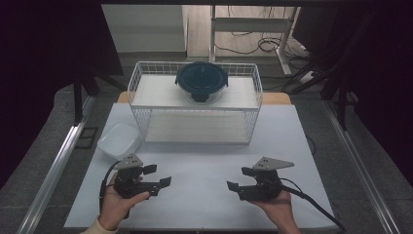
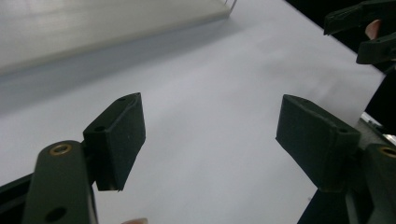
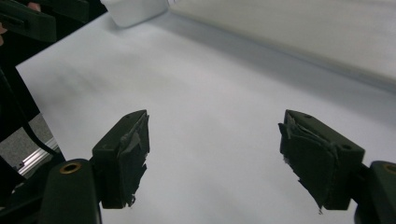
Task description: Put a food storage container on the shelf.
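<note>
Nothing looks started. Both tongs are released and empty, low in the frame over the white bench (image 1: 204, 161): left tongs (image 1: 158, 175), right tongs (image 1: 238, 178). The round dark-lidded glass container (image 1: 201, 81) sits on the white wire rack (image 1: 141, 80), upper centre. The white plastic tub (image 1: 120, 140) rests at left.

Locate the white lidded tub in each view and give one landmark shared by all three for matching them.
High view: white tub at the mat's left edge, beside the wire rack's front-left corner.
Left gripper view: not in it.
Right gripper view: white tub at the top edge, left of centre.
Shared landmark: the white mat, with the rack's pale base board bordering it.
</note>
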Motion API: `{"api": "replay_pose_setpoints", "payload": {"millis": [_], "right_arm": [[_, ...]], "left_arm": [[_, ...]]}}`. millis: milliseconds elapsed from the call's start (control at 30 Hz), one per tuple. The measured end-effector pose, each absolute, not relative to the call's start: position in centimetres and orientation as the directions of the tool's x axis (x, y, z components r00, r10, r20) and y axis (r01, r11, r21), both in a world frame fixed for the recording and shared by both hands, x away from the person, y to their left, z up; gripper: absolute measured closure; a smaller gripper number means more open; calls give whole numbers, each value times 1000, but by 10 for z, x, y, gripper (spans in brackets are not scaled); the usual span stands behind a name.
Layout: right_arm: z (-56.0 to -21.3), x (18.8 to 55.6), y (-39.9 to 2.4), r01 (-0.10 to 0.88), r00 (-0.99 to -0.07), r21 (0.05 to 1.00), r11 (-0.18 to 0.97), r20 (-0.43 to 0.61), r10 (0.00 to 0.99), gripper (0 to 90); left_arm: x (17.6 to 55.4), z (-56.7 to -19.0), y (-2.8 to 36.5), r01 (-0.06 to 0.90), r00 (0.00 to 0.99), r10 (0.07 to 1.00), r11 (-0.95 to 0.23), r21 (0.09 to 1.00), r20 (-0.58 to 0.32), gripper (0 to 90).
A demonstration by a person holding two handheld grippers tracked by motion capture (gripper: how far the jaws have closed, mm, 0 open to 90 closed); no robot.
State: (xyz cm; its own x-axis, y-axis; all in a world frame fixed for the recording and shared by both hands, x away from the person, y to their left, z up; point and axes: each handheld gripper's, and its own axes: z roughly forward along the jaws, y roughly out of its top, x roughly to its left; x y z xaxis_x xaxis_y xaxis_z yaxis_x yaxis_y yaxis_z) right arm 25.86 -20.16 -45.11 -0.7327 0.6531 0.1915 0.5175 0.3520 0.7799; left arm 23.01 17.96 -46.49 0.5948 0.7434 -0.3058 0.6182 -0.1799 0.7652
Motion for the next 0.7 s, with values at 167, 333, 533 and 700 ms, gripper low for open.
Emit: {"api": "replay_pose_setpoints", "payload": {"millis": [167, 333, 533, 700], "right_arm": [[-466, 258, -201, 540, -722, 757, 368, 192, 664, 245], [-471, 259, -200, 548, -722, 749, 372, 200, 662, 250], [-473, 260, -200, 552, -723, 740, 384, 197, 662, 252], [-473, 260, -200, 557, -723, 735, 387, 200, 661, 254]], "left_arm": [[230, -476, 177, 639, 593, 741, -194, 744, -315, 237], [230, -482, 179, 648, 585, 748, -196, 736, -315, 239], [229, -485, 180, 653, 582, 748, -198, 731, -318, 241], [228, -485, 180, 656, 582, 748, -201, 728, -318, 241]]}}
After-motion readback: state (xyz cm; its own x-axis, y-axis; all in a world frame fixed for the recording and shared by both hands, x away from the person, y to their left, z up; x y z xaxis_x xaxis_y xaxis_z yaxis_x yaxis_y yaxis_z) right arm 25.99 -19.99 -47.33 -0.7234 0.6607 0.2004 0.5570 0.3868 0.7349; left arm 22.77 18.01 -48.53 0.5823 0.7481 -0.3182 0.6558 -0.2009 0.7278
